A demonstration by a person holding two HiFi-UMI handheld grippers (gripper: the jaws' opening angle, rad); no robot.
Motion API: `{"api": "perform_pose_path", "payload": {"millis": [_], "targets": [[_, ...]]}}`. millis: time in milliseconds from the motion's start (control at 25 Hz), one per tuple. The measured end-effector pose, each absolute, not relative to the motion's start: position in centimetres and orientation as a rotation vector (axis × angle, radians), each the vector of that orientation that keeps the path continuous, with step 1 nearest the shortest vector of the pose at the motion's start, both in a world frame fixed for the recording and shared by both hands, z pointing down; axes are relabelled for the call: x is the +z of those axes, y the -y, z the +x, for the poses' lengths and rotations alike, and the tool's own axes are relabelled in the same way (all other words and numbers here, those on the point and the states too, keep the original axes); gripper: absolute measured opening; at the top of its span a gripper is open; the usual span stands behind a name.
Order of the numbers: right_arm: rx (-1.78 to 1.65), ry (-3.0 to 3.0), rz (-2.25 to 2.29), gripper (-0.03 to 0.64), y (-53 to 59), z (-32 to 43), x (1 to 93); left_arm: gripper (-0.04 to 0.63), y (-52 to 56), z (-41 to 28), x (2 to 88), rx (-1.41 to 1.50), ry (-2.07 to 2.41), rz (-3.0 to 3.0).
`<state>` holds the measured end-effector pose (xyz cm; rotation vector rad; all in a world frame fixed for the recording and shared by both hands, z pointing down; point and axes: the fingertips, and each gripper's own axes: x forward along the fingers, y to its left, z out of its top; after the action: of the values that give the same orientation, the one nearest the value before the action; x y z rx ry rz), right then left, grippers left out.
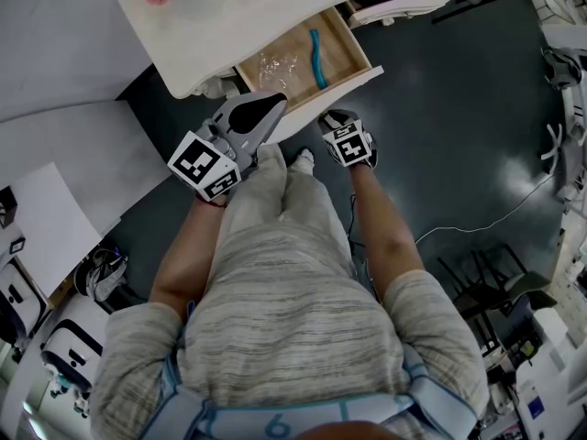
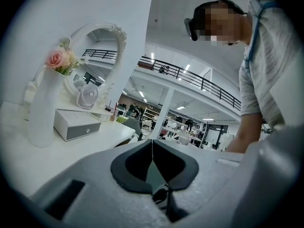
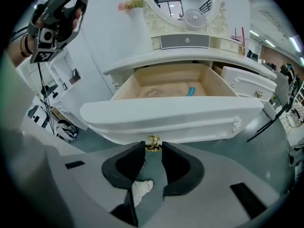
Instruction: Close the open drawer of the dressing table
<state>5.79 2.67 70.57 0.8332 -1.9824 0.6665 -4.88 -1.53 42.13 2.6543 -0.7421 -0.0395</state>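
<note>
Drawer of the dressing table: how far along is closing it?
Nothing is done: the drawer stands pulled out, its wooden inside showing. In hand: the right gripper, jaws apart, has its tips at the gold knob. Still to do: pushing the drawer in. The left gripper is shut and empty.

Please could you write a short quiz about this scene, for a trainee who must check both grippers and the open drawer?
1. Which thing stands at the open jaw tips of the right gripper? A) the gold drawer knob B) a cup C) a towel
2. True or false: the left gripper is shut, with nothing between its jaws.
3. Fill in the colour: the slim thing in the drawer, beside the clear plastic, is ____.
Key: 1 A; 2 true; 3 blue.
</note>
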Motion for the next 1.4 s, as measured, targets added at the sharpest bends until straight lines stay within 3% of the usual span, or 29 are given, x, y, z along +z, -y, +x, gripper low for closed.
{"api": "perform_pose_path", "payload": {"millis": [1400], "targets": [[0.61,1.972,0.821,0.097,5.9,0.8,70.7,0.017,3.1,-8.0,43.5,-0.105,0.796,2.602]]}}
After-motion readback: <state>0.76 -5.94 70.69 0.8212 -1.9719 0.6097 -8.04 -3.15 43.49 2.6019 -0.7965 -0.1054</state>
